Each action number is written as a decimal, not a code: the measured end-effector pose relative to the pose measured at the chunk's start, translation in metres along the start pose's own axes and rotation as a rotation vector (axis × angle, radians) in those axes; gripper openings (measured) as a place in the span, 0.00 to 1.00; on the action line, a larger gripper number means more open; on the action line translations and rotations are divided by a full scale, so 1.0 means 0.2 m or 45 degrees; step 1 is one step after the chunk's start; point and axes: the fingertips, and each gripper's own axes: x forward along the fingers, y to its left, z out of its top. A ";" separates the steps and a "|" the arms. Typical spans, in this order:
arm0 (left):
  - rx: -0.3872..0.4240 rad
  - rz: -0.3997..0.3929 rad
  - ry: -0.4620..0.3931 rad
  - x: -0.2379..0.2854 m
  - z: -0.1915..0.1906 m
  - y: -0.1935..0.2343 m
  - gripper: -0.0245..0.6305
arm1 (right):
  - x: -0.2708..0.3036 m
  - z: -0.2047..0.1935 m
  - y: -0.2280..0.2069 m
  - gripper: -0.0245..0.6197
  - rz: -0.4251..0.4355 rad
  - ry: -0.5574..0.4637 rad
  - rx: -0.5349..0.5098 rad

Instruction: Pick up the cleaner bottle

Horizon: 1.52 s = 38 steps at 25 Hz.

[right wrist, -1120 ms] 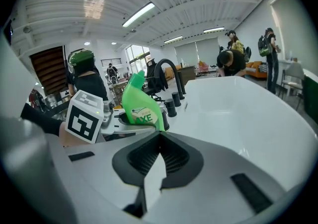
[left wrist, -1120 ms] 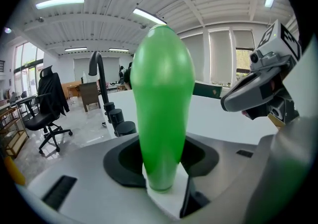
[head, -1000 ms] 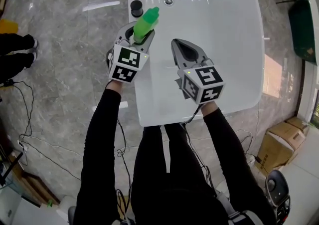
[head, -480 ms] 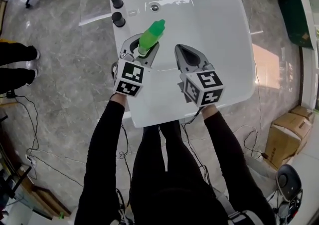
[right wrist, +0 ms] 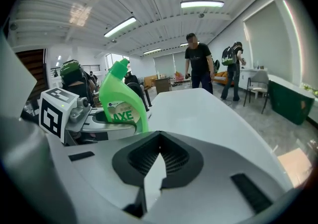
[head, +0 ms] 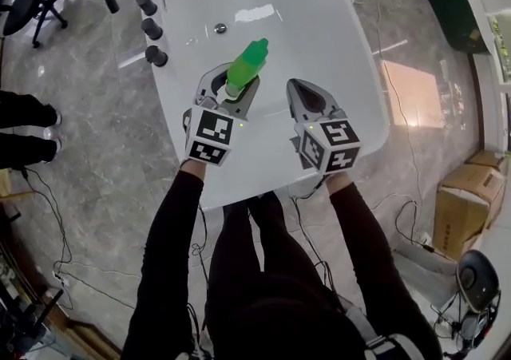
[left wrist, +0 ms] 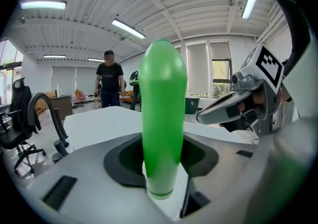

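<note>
Left claw point(head: 235, 85) clamps green cleaner bottle point(head: 249, 60) over white table point(head: 319, 31).

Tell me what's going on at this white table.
A person stands at the white table with a gripper in each hand. The left gripper is clamped on the green cleaner bottle, holding it roughly upright above the tabletop; it looks already picked up. The right gripper sits beside it with its jaws together and nothing between them. Other people stand in the background, away from the table.
</note>
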 end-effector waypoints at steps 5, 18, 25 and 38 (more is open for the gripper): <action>0.000 -0.036 -0.021 0.08 0.12 -0.18 0.33 | -0.15 0.02 -0.16 0.04 -0.041 -0.019 0.011; 0.029 -0.128 -0.050 0.14 0.26 -0.53 0.32 | -0.44 0.03 -0.37 0.04 -0.109 -0.078 0.057; 0.035 -0.169 -0.052 0.17 0.29 -0.67 0.33 | -0.55 -0.01 -0.47 0.04 -0.154 -0.086 0.065; 0.027 -0.197 -0.061 0.22 0.34 -0.78 0.32 | -0.65 0.00 -0.56 0.04 -0.179 -0.092 0.068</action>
